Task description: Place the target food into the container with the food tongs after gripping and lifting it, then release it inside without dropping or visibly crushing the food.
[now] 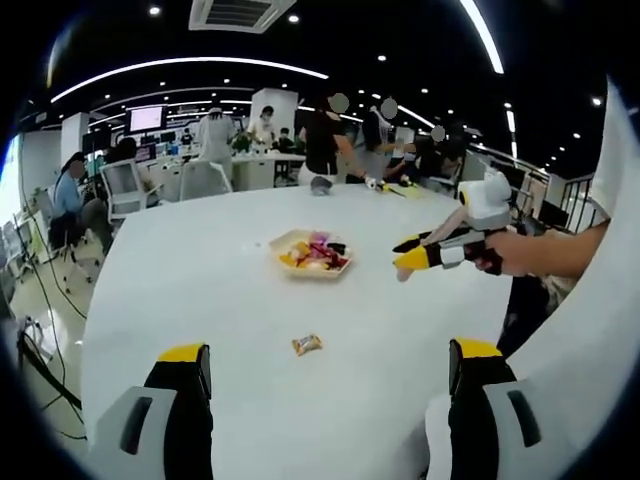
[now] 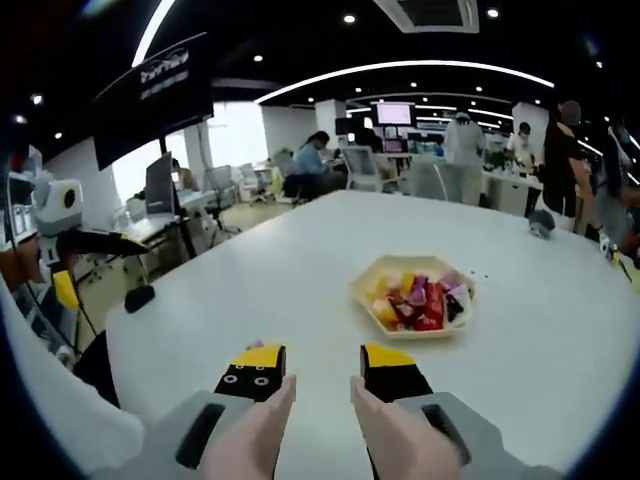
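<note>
Orange-wrapped snack (image 1: 307,344) lies alone on the white table (image 1: 200,290), near the yellow dish of sweets (image 1: 310,252). It looks light, crinkly and slippery; pinch across its middle. Left gripper (image 1: 330,368) spread; right gripper (image 2: 314,362) parted, empty.

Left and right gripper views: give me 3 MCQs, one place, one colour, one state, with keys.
1. Where does the small wrapped snack lie?
A. on the bare table, apart from the tray
B. inside the tray
C. between the jaws of the right gripper

2. What colour are the tips of the left gripper?
A. red
B. yellow
C. green

3. How does the left gripper stand?
A. shut on the snack
B. shut on the tray
C. open, holding nothing

Key: 1 A, it sits on white tabletop short of the tray. 2 B, yellow caps top both black jaws. 3 C, the jaws stand wide apart with only table between.
</note>
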Tool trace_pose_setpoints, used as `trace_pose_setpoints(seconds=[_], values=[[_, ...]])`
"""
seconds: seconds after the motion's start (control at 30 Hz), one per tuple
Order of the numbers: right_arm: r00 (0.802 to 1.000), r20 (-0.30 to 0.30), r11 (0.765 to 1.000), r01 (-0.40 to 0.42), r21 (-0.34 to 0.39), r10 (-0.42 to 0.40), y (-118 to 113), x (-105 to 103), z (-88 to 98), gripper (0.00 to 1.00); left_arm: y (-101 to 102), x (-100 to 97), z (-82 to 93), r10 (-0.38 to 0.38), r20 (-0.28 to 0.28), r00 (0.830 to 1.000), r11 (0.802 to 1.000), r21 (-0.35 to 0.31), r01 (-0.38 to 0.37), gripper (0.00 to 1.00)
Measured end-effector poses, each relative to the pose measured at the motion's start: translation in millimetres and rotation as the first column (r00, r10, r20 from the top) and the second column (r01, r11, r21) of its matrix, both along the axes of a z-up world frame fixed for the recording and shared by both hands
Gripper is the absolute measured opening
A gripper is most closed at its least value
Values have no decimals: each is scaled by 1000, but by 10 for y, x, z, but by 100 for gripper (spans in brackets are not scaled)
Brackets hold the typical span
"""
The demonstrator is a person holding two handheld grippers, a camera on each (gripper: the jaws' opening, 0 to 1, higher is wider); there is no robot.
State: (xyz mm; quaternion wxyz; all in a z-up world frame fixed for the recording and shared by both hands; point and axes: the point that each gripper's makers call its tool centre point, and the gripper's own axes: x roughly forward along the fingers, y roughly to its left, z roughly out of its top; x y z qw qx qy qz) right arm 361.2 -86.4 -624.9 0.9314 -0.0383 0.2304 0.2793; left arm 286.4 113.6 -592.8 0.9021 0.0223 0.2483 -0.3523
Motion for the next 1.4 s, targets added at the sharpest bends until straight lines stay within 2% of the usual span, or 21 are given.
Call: trace_pose_setpoints(seconds=[0.37,0.8,1.03,1.17,1.4], values=[[996,0,995,-88,-37,88,238,38,-17,29,144,-78,-20,44,-8,999,999,1,-44,99],[976,8,972,-216,-92,218,452,160,-42,29,308,-146,-53,100,-15,995,995,-13,-100,99],[948,17,940,-314,-135,319,692,204,-57,29,295,-187,-96,105,-33,994,994,-13,-106,99],[933,-7,918,-354,-180,359,775,291,-197,29,304,-211,-171,134,-49,990,990,-28,-135,99],[913,-24,896,-405,-181,407,912,381,-276,29,210,-290,-320,133,-95,987,990,-33,-137,99]])
